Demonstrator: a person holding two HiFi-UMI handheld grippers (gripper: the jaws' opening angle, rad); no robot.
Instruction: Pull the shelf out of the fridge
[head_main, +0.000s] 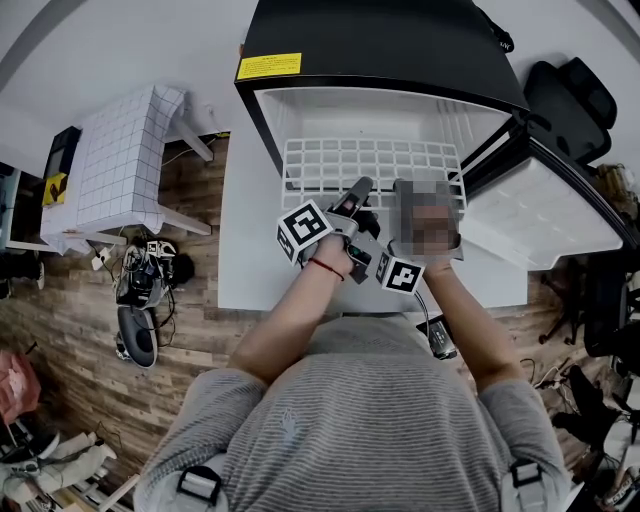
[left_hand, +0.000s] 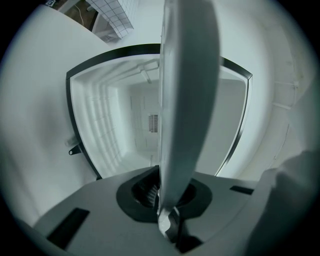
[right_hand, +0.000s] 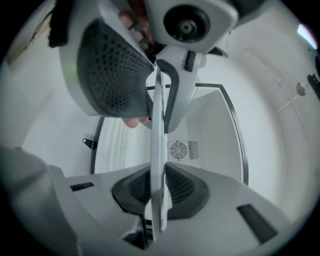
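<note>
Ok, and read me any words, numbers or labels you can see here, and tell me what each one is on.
Nothing here can be read.
The yellow label on top of the fridge: there is print, but it is too small to read.
The marker cubes: black-and-white square patterns only, no words.
Both gripper views: no text.

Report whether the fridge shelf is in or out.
Partly out: the wire shelf projects from the open fridge, left gripper and right gripper shut on its front edge. Whether its rear has cleared, cannot tell.
</note>
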